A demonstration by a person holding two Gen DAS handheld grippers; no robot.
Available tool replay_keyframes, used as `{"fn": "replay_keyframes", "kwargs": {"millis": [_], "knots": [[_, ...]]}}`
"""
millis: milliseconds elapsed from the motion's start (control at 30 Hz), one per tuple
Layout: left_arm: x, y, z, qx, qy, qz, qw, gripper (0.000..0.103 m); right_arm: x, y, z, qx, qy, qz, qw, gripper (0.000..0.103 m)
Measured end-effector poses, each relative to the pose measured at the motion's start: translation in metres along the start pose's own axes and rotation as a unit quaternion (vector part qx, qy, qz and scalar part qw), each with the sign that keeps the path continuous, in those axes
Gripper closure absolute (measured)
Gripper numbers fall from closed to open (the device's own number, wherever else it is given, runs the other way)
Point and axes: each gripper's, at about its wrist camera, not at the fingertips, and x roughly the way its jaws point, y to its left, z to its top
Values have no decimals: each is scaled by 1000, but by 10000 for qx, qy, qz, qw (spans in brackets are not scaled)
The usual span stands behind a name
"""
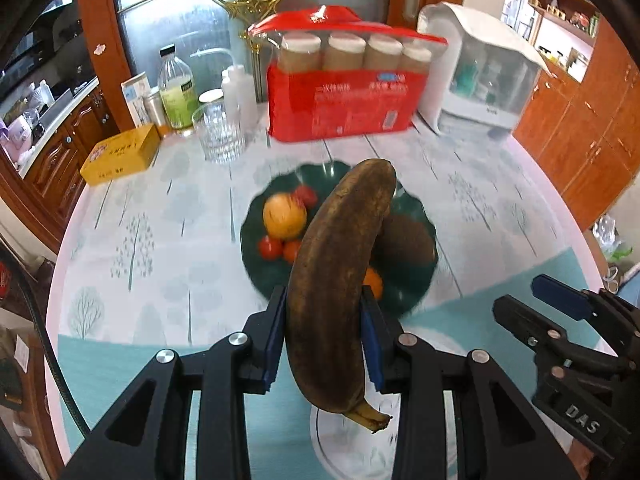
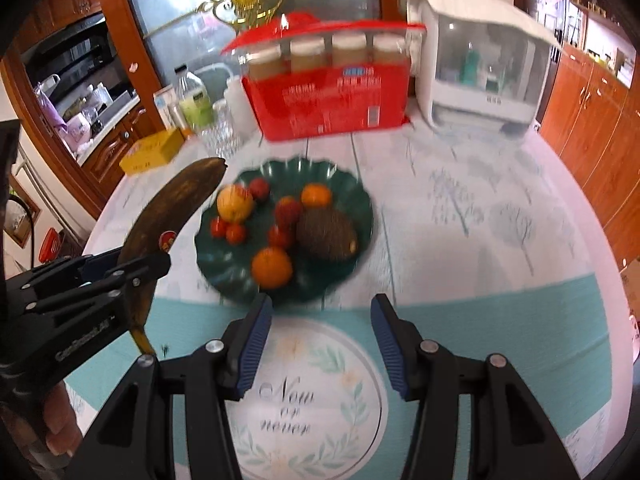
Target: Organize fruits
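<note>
Left wrist view. The left gripper point(image 1: 325, 336) is clamped on a heavily browned banana point(image 1: 340, 280), blue pads pressing both flanks around mid-length. The fruit stands nearly upright between the jaws, stem end down and toward the camera, tip up, clear of the table point(image 1: 160, 220). Beyond it sits the dark green plate point(image 1: 260, 264), carrying an apple point(image 1: 285, 216), small red tomatoes, part of an orange and a brown rough-skinned fruit point(image 1: 408, 240) partly hidden by the banana. The right gripper point(image 1: 560, 320) shows at the right edge, nothing between its jaws.

Right wrist view. The right gripper point(image 2: 320, 340) stands parted and empty, above a round printed mat point(image 2: 360, 400) on the tablecloth. The green plate point(image 2: 360, 200) lies just ahead, with the apple point(image 2: 235, 203), two oranges point(image 2: 272, 267), tomatoes and the brown fruit point(image 2: 326, 234). The left gripper point(image 2: 132, 276) appears at the left with the banana point(image 2: 176, 208) tilted, its tip near the plate's left rim but apart from it.

Assessment. The step in hand appears to be carrying the banana to its place. The plate is crowded; its barest patches lie at the near left and far right. Recommended: keep pressure modest, since overripe skin bruises and splits; lower the fruit toward level before setting it down; release only once it is supported, so it neither rolls nor knocks the tomatoes.
</note>
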Motion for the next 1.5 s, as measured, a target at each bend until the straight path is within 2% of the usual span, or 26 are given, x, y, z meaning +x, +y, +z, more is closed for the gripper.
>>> {"fn": "replay_keyframes", "kwargs": {"millis": [167,267,500,800,867,900,933,1000,1233,1500], "knots": [[28,4,25,-40,-44,92,9999,70,11,-2,29,4,-113,-115,9999,51],[55,6,31,-64,104,143,9998,70,25,-3,37,59,-52,-134,9999,51],[115,5,32,14,587,148,9982,70,65,-7,34,78,308,-152,9994,51],[152,9,30,60,877,206,9959,69,98,-17,28,203,620,-172,9977,51],[149,6,31,105,809,185,9965,66,103,-18,27,219,658,-174,9974,51],[145,4,31,157,750,204,9969,58,105,-19,27,235,673,-178,9973,51],[142,2,32,192,697,228,9971,45,107,-20,27,253,684,-174,9972,51],[132,-3,32,266,521,298,9978,33,108,-21,27,287,697,-155,9970,51],[108,-8,34,282,361,345,9984,25,103,-18,26,258,665,-110,9974,51],[65,-7,26,155,160,448,9987,23,75,-12,23,188,485,-24,9986,51]]}}
